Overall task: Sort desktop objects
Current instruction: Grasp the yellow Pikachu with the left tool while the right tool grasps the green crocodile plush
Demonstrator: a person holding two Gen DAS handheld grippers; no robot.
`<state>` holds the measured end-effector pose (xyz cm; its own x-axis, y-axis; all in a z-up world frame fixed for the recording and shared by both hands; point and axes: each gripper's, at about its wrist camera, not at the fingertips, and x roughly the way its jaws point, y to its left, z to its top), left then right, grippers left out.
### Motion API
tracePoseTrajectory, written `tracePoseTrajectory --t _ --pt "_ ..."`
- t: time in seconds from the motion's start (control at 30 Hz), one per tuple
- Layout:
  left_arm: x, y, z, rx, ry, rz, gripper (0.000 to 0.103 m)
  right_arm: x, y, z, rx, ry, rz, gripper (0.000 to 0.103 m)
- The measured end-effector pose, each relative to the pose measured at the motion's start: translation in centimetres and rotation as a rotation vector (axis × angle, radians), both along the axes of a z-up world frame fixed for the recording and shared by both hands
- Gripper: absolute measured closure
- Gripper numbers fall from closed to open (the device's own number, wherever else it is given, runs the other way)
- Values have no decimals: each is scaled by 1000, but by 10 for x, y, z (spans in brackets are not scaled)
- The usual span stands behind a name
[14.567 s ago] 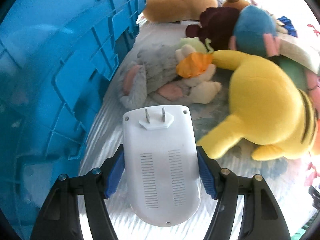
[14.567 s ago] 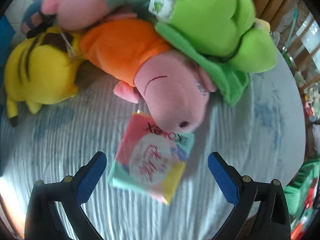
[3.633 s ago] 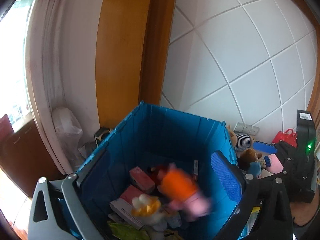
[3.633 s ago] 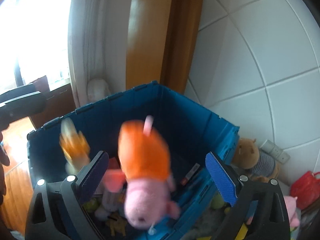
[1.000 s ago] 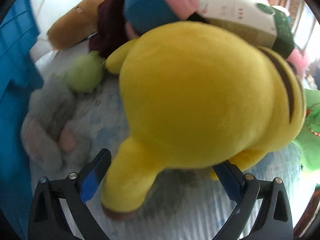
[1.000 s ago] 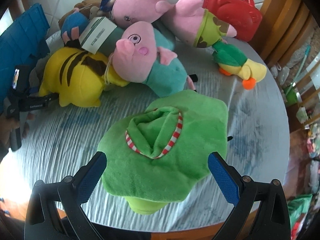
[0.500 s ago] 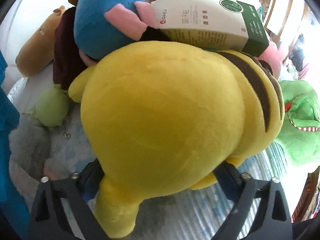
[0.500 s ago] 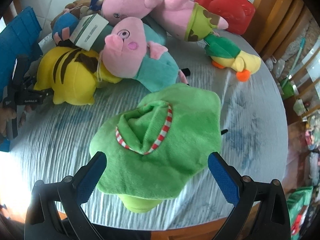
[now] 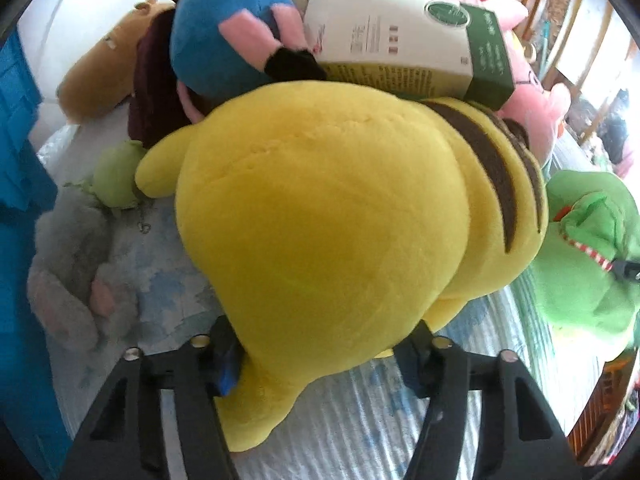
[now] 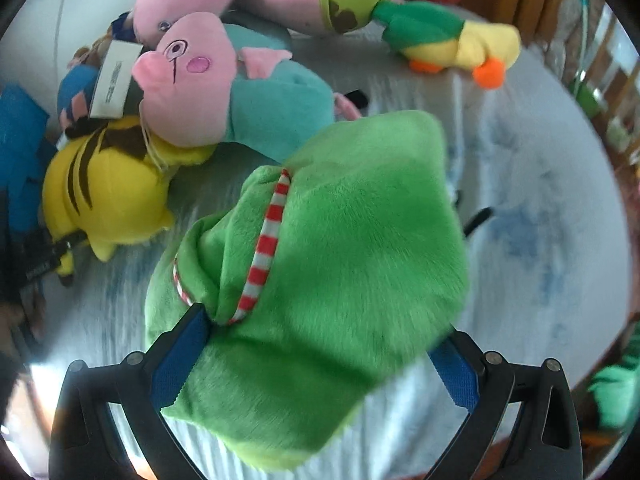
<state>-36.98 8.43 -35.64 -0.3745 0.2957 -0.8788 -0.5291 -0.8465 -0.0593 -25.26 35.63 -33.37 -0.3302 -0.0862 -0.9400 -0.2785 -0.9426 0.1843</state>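
Note:
My left gripper (image 9: 320,354) is shut on the lower body of a big yellow plush with brown stripes (image 9: 332,208), which lies on the round table; it also shows in the right wrist view (image 10: 108,196). My right gripper (image 10: 316,354) is closed around a green plush with a red-and-white striped trim (image 10: 332,256), which fills the space between its blue pads. The green plush also shows at the right of the left wrist view (image 9: 588,252).
A blue crate (image 9: 16,128) stands at the left. More plush toys lie around: a pink pig in teal (image 10: 240,88), a duck (image 10: 452,44), a grey one (image 9: 68,264), a blue one (image 9: 228,32). A white-and-green box (image 9: 408,44) rests on the pile.
Both grippers have closed in: the left one has shut on the yellow plush, the right one has come down and closed around the green plush.

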Motion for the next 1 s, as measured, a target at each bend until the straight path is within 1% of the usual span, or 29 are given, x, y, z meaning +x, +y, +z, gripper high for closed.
tracePoseTrajectory --t 0.03,0.07,0.1,0.13,0.2,0.23,0.3,0.33,0.4,0.43,0.5,0.67,0.7,0.8,0.87,1.0 --pt "5 1 4 7 6 8 49 -4 -2 -3 -14 -3 8 1" --pt "10 2 7 13 13 16 51 -7 -4 -6 -28 -7 16 12" --pt "14 2 10 18 17 23 52 -10 -7 -5 -28 -3 32 26" --pt "20 3 16 24 27 30 53 -11 -10 -2 -12 -1 49 32" --pt "28 2 25 30 39 39 55 -12 -16 10 11 6 77 51" --pt "32 0 31 33 46 44 56 -11 -17 15 16 13 84 54" --pt "40 -1 45 36 56 52 58 -8 -20 26 23 31 99 65" --pt "43 -2 52 36 61 57 58 -5 -20 31 20 37 105 67" --pt "49 -10 55 37 78 63 59 0 -22 41 16 48 115 76" --pt "42 -15 56 40 81 64 60 3 -24 46 18 54 121 77" --pt "40 -26 60 47 94 67 61 10 -27 57 22 67 132 82" --pt "42 -42 90 66 128 82 64 23 -35 82 44 106 148 88" --pt "44 -45 96 72 136 86 64 25 -36 86 50 114 149 97" --pt "51 -53 113 82 160 88 64 29 -42 102 70 146 161 98" --pt "53 -57 124 88 177 90 64 31 -45 107 80 149 154 98" --pt "58 -71 143 104 202 116 64 36 -46 120 90 185 154 98"
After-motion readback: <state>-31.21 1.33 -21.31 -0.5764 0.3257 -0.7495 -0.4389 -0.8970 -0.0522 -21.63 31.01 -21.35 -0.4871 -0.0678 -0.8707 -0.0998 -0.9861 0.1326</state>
